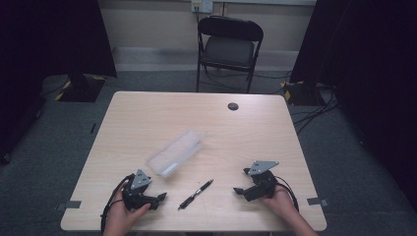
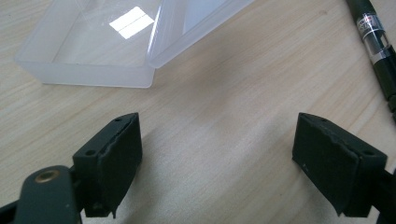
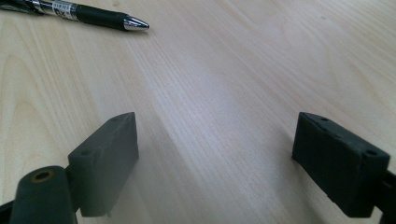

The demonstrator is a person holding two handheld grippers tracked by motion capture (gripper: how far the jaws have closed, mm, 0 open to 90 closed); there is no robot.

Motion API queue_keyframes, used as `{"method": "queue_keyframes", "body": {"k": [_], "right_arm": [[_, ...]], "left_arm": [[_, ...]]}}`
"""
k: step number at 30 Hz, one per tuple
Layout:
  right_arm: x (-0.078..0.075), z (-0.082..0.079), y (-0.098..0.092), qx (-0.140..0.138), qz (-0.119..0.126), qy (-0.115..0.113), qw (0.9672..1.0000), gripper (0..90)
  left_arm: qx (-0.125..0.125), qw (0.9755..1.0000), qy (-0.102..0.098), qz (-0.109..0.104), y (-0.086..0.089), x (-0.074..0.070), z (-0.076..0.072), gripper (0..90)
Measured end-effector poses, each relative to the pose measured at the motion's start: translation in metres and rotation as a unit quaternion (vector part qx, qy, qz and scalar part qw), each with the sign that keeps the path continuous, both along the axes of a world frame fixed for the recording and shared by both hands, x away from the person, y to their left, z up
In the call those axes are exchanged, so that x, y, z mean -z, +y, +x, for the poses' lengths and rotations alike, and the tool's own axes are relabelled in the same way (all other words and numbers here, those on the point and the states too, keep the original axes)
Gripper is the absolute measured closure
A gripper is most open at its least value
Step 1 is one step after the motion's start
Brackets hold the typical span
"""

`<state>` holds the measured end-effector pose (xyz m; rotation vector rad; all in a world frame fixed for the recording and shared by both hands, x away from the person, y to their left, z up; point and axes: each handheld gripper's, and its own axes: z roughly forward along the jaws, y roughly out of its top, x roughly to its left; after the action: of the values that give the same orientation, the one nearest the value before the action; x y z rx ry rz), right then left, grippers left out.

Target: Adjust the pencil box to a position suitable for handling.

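Note:
A clear plastic case (image 1: 176,152) lies near the middle of the wooden table (image 1: 147,118), lid part way off; the left gripper view shows its tray (image 2: 88,51) at the top left. A black pen (image 1: 196,194) rests near the front edge between the two hands. My left gripper (image 1: 160,198) sits low at the front left, open, with bare wood between its pads (image 2: 116,158); the pen (image 2: 380,51) lies off to its right. My right gripper (image 1: 241,183) rests at the front right, open too, and the pen's tip (image 3: 133,23) lies ahead of it to the left.
A black folding chair (image 1: 229,46) stands behind the table's far edge. A round cable hole (image 1: 233,106) marks the back of the tabletop. Dark curtains hang on both sides, and cables run over the floor at the right (image 1: 314,110).

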<state>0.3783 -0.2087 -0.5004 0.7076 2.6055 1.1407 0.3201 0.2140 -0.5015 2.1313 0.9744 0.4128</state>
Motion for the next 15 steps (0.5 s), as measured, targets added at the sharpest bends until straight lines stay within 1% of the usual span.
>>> {"method": "queue_keyframes", "body": {"k": [2, 6, 10, 14, 15], "right_arm": [[0.0000, 0.0001, 0.0000, 0.000, 0.000, 0.000, 1.0000, 13.2], [0.0000, 0.0001, 0.0000, 0.000, 0.000, 0.000, 1.0000, 13.2], [0.0000, 0.0000, 0.0000, 0.000, 0.000, 0.000, 1.0000, 13.3], [0.0000, -0.0001, 0.0000, 0.000, 0.000, 0.000, 1.0000, 13.2], [0.0000, -0.0001, 0.0000, 0.000, 0.000, 0.000, 1.0000, 13.3]], "left_arm": [[0.001, 1.0000, -0.001, 0.002, 0.0002, -0.0002, 0.0002, 15.8], [-0.001, 1.0000, 0.000, 0.000, -0.0001, 0.0001, 0.0002, 15.9], [0.006, 1.0000, 0.001, 0.004, 0.0002, -0.0005, 0.0019, 15.7], [0.003, 1.0000, 0.002, 0.004, 0.0003, -0.0008, 0.0023, 16.5], [0.004, 1.0000, 0.000, 0.000, 0.0005, -0.0002, 0.0024, 16.8]]}}
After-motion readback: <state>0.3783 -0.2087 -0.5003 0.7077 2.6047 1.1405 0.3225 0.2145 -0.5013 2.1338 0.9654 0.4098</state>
